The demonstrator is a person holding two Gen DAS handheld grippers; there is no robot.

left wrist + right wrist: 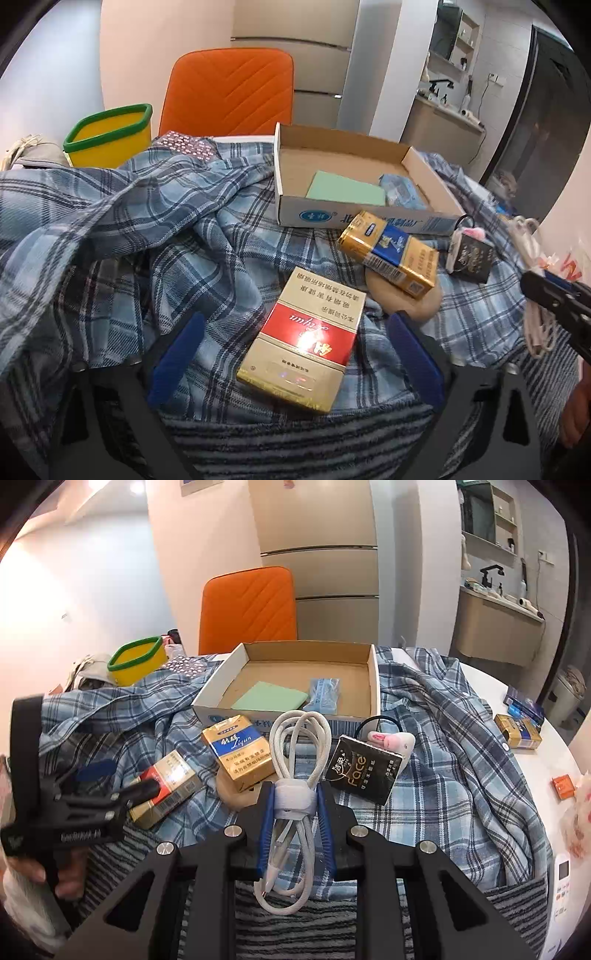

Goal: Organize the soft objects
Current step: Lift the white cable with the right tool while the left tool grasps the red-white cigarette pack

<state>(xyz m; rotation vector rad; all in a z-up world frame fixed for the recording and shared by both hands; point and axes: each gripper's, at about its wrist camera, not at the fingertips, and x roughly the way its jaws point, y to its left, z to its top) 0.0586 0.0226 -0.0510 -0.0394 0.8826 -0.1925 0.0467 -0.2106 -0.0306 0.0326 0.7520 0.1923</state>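
Cluttered plaid shirt (pixel 436 775), cardboard box (pixel 373 686) behind.
Right gripper (pixel 295 805) clamps the white cable (pixel 295 746); left gripper (pixel 295 354) wide around the red pack (pixel 306 339).

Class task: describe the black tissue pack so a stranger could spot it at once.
Find the open cardboard box on the plaid shirt. Just in front of its right corner lies the black tissue pack, beside the white cable. Unlike the gold cigarette packs nearby, it is black with "Face" lettering.

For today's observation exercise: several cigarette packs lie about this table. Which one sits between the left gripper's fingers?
The red-and-gold pack, lying flat on the plaid shirt between the open left gripper. The others carry blue bands.
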